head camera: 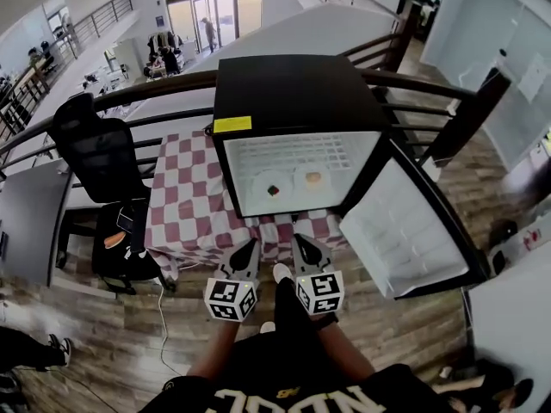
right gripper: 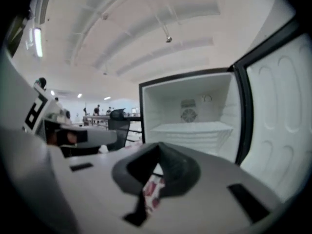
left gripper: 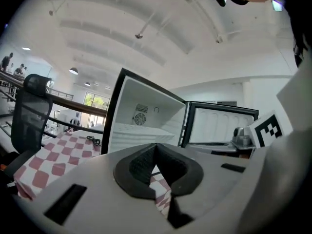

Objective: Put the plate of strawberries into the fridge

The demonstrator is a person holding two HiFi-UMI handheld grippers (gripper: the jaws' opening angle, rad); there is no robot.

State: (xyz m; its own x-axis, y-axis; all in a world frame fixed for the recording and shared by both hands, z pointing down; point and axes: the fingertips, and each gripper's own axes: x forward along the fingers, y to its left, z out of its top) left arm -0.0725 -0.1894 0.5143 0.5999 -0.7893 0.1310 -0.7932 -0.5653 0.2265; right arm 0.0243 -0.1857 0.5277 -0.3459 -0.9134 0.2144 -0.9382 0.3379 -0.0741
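Before open fridge (head camera: 293, 89) | left tongs (head camera: 250, 248) pressed together, empty | right tongs (head camera: 300, 243) pressed together, empty

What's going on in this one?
A person stands at a mini fridge on a checkered tablecloth, its door swung open. Inside sit a left plate with something dark on it and a right plate with something pale. The left hand-held gripper and right hand-held gripper are both shut and empty, held short of the fridge.

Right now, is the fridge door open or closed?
Open. The door stands wide to the right, and the fridge shows its white inside.
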